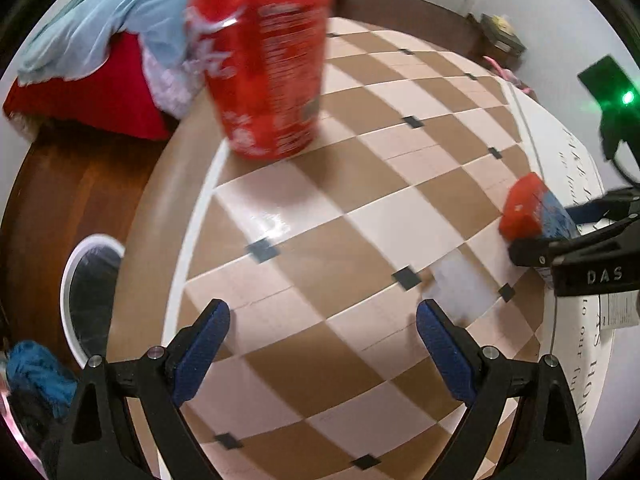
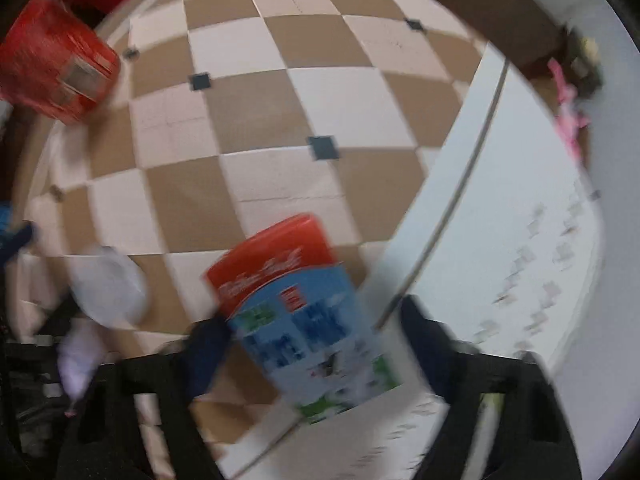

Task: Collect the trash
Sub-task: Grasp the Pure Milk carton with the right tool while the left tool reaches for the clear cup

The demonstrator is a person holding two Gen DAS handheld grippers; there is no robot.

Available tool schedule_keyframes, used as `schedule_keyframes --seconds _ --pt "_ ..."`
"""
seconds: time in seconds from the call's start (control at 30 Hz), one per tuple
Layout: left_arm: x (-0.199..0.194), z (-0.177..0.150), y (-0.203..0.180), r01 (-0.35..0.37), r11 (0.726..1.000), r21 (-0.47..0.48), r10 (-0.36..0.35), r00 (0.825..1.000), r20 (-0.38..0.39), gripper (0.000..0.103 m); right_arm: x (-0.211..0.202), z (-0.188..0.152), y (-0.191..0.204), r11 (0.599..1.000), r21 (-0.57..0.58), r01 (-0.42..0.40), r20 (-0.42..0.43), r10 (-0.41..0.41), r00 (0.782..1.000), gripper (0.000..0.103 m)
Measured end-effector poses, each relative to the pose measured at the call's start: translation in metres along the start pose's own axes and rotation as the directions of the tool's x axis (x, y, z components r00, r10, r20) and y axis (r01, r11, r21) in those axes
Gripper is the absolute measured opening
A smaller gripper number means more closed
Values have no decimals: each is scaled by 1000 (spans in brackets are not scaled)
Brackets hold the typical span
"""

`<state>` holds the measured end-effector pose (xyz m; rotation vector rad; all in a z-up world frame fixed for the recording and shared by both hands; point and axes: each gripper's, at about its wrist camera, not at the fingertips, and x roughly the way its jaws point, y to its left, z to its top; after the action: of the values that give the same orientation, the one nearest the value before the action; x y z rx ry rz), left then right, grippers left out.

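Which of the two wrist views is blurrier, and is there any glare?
Right wrist view: heavy motion blur, smearing the carton and its print. Left wrist view: mostly sharp, only the red can is soft; a glare patch on the checkered tabletop; both bulge fisheye-style.

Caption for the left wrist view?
Open left gripper faces a red can on the checkered table; nothing held.

A checkered tablecloth [image 1: 328, 240] covers the table above dark wood floor [image 1: 60, 184] and white wall [image 1: 560, 8].
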<state>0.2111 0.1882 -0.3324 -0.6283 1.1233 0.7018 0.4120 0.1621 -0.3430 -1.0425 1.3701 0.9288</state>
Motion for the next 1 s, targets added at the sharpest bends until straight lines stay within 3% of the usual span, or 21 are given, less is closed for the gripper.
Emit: schedule_keyframes --seconds 0.23,0.37,0.47,0.6,0.73,0.8,0.83,0.87,0.93,1.0 --pt "-22 -5 -16 86 993 84 -87 996 8 95 -13 -42 -14 983 179 25 65 -37 997 63" --pt "-45 -28 -3 115 989 95 -117 993 16 95 -37 -100 -10 947 321 25 198 -93 976 63" --pt "-50 -40 -2 151 982 111 -153 988 10 95 -38 -150 1 904 425 -55 261 -64 963 63" --pt "-43 -37 -15 108 980 167 -116 993 39 95 -24 -194 7 836 533 -126 307 -53 950 62" --pt "-23 -17 -23 51 980 191 -61 997 48 93 -13 -214 6 785 597 -169 337 -54 940 62" --pt "-18 -13 -27 32 977 211 -43 998 48 71 -14 -215 5 771 610 -183 345 -50 937 61" --pt "-16 -12 -28 25 976 218 -34 999 40 48 -13 -216 7 767 613 -188 349 -50 936 61" --pt "-13 -11 -30 28 975 221 -35 999 28 34 -13 -215 6 765 615 -192 353 -49 935 61" --pt "-12 -12 -31 22 975 221 -28 999 24 28 -15 -213 7 762 617 -193 358 -53 932 61" --pt "-13 -15 -33 31 974 226 -39 999 29 14 -19 -215 6 762 619 -193 364 -61 929 61"
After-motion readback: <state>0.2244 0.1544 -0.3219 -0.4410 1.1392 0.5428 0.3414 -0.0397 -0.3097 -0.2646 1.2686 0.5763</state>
